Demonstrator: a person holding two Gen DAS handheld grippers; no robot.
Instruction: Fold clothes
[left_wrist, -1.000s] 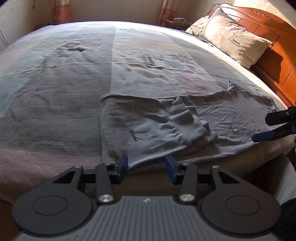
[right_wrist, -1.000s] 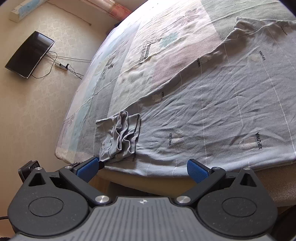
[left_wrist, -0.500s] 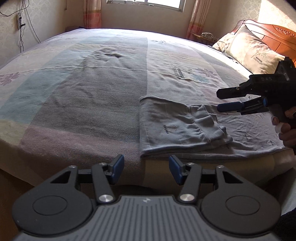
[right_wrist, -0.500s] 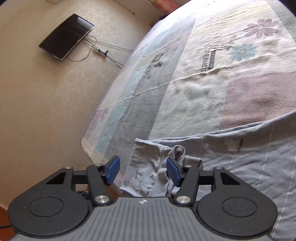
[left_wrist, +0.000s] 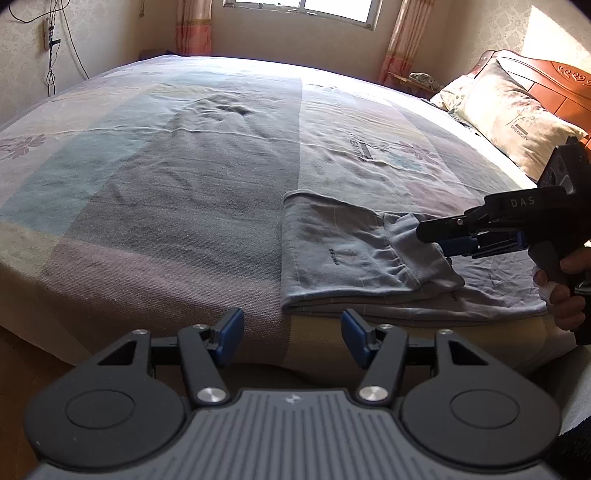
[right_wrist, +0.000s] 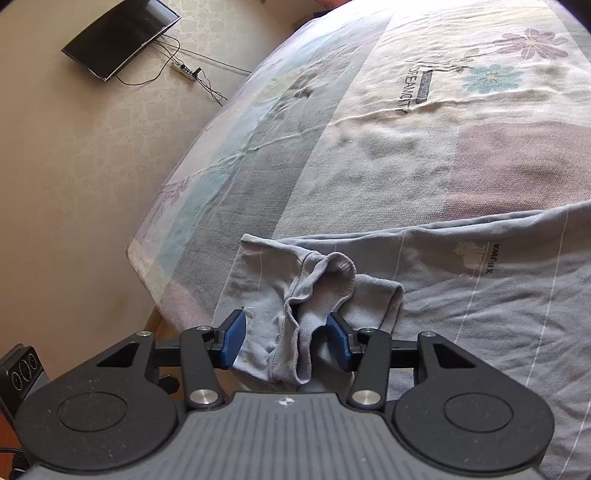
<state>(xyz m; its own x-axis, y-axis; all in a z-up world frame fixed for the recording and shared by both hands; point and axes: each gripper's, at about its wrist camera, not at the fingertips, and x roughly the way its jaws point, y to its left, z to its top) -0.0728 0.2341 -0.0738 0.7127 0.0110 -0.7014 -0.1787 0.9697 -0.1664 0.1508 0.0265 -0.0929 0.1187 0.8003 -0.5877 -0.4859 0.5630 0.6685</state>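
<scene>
Hovering off the bed's (left_wrist: 155, 206) near edge, the left gripper (left_wrist: 291, 341) has its fingers wide apart and empty; the grey garment (left_wrist: 343, 258) lies at 2 o'clock, folded over, the right gripper (left_wrist: 436, 240) over its cuff. Right view: fingers (right_wrist: 234, 338) part-open astride the bunched cuff (right_wrist: 317, 291), not visibly pinching.

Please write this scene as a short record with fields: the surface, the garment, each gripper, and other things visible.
surface: bed with patterned sheet
garment: grey garment, partly folded, at the bed's near edge
cuff: bunched cuff, lying on the garment
right gripper: jaws open, either side of the cuff
left gripper: jaws open, empty, off the bed edge
other: pillow, wall TV
</scene>
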